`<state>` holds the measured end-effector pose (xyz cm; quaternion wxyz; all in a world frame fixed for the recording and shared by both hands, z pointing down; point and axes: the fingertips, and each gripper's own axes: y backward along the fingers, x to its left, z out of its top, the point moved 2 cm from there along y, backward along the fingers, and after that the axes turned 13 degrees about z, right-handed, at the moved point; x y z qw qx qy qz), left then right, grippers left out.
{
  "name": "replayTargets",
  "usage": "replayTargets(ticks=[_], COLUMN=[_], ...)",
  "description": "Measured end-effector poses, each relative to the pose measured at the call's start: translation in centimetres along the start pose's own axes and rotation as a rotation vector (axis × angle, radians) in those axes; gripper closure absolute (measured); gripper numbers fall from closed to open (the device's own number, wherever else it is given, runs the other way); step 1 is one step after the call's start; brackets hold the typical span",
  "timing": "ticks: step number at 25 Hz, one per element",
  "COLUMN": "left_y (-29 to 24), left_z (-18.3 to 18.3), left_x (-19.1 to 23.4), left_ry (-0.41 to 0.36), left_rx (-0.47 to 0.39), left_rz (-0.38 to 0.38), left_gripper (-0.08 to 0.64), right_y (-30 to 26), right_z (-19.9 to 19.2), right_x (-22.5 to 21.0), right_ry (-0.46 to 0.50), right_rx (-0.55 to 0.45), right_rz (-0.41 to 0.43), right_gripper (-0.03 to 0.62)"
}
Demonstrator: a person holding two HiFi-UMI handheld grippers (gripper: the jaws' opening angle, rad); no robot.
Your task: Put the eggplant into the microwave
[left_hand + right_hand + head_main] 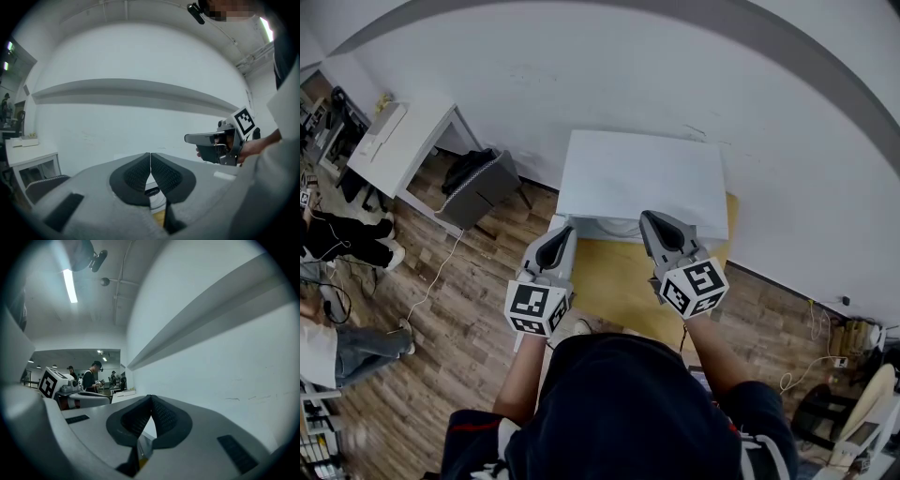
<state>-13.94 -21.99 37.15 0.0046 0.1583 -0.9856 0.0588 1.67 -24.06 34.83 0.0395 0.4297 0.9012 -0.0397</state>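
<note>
Frankly, I see no eggplant anywhere; both the left gripper (567, 232) and right gripper (650, 221) are closed, empty, near the microwave (642, 178), so I risk reaching blind and bumping it.

A white desk (398, 141) is standing at the far left against the white wall (675, 84), and a grey chair (480, 187) is sitting just to its right. A grey band (825, 56) is running along the wall. A yellow table (614, 281) is standing against the wall in the middle. A wooden floor (459, 319) is spreading across the near side, with a thin white cable (431, 281) trailing over it at the left. A person's legs in dark trousers (342, 239) are reaching in from the left edge. More cables (811, 361) are lying at the right by the wall. In the right gripper view a strip light (70, 284) is glowing overhead, and a person in a dark top (91, 376) is standing far off.
</note>
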Motion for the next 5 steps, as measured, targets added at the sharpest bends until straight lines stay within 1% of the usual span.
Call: replayTargets(ticks=[5], left_y=[-0.17], left_z=[-0.01], left_x=[0.06], left_ry=[-0.002], left_rx=[0.005], left_rz=[-0.001], left_gripper=[0.543], right_y=[-0.17], right_z=[0.02], right_x=[-0.08], right_ry=[0.000], right_rx=[0.002], right_rz=[0.000], right_gripper=[0.581])
